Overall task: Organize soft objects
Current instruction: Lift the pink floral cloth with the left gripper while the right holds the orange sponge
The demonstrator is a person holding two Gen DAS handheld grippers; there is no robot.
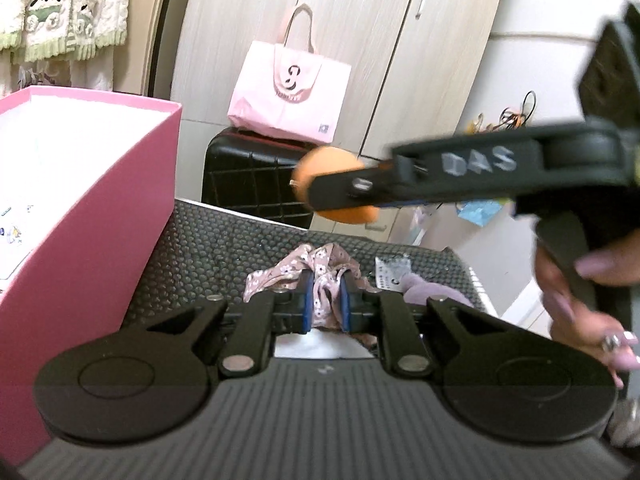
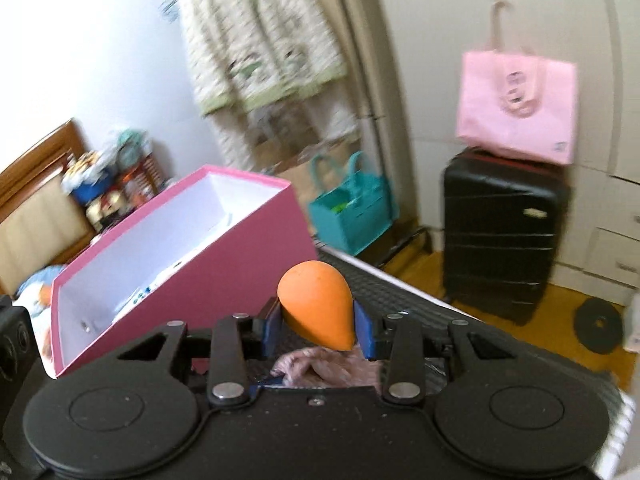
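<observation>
1. Jaws of the left gripper [image 1: 323, 300] are clenched on the floral cloth [image 1: 316, 276], which bunches up between the blue pads [image 1: 306, 300] and spreads onto the desk [image 1: 208, 248] ahead of them.
2. Jaws of the right gripper [image 2: 318, 322] are clenched on the orange sponge [image 2: 316, 304], an egg-shaped piece held with its narrow end down and its rounded end rising above the pads [image 2: 273, 322].
3. Left wrist view: the right gripper [image 1: 335, 192] reaches in from the right, raised above the desk, with the sponge [image 1: 320, 166] at its tip. The picture is blurred here.
4. A hand [image 1: 580, 300] with pale pink nails and a ring grips the right gripper's handle at the right edge.
5. The cloth [image 2: 320, 364] lies below the sponge in the right wrist view, partly hidden by the gripper body.
6. A purple item [image 1: 432, 290] lies on the desk just right of the cloth; what it is cannot be told.
7. The desk has a black, bumpy mat surface.
8. A pink box [image 2: 192, 264], open at the top and white inside, stands on the desk to the left of both grippers.
9. Beyond the desk stands a black suitcase [image 2: 500, 240] with a pink bag [image 2: 516, 104] on top.
10. A teal bag [image 2: 352, 208] sits on the floor between box and suitcase.
11. A cream and green textile [image 2: 260, 36] hangs behind the box.
</observation>
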